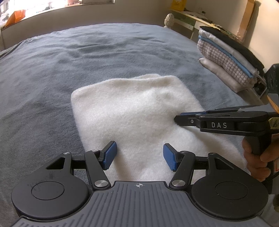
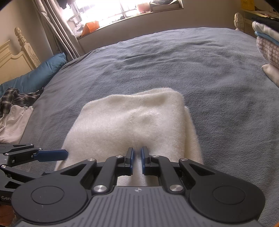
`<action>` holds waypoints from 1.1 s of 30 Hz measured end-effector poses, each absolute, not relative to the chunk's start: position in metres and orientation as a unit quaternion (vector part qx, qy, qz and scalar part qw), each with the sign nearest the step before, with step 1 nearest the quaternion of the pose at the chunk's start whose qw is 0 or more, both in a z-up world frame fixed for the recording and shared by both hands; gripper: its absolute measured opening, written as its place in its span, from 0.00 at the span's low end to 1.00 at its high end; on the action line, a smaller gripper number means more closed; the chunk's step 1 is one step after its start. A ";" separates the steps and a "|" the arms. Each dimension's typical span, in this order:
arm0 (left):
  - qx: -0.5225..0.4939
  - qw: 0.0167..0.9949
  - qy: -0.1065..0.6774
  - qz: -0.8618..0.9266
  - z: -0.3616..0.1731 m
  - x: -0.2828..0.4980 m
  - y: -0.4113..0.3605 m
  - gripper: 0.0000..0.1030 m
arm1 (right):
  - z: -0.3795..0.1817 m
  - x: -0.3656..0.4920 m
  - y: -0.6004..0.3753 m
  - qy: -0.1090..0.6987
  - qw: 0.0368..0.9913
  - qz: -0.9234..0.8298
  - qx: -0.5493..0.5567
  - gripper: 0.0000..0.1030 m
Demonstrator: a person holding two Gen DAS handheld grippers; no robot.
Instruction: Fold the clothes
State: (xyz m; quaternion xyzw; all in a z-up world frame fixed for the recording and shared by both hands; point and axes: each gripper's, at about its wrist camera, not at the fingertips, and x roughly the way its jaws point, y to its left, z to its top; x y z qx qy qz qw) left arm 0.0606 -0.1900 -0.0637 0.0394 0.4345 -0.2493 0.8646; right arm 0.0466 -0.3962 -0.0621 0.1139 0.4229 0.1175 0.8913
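Two grippers hover over a folded cream fleece (image 1: 132, 111): left gripper (image 1: 139, 157) spread wide, right gripper (image 2: 137, 157) nearly together, gripping nothing.

Grey-blue blanket (image 2: 157, 66) covers my bed, lightly rippled. Teal pillow (image 2: 38, 73) lies at the head end against a cream carved headboard (image 2: 15, 54). Beige curtain (image 2: 57, 33) hangs beside the bright window (image 2: 108, 8). Orange bag (image 2: 90, 26) sits on the sill. A cream bedpost finial (image 1: 168, 19) stands at the far corner.
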 end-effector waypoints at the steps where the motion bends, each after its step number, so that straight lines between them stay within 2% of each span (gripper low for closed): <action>1: 0.042 0.865 0.433 -0.249 -0.063 0.060 -0.191 0.57 | -0.062 0.046 -0.396 0.423 0.891 0.118 0.114 0.08; 8: 0.043 0.880 0.413 -0.232 -0.053 0.061 -0.185 0.57 | -0.063 0.047 -0.397 0.422 0.891 0.119 0.115 0.08; 12: 0.040 0.870 0.443 -0.213 -0.064 0.070 -0.183 0.57 | -0.063 0.047 -0.396 0.423 0.891 0.118 0.114 0.08; 33: 0.052 0.867 0.455 -0.198 -0.065 0.073 -0.190 0.58 | -0.062 0.047 -0.394 0.424 0.892 0.116 0.108 0.08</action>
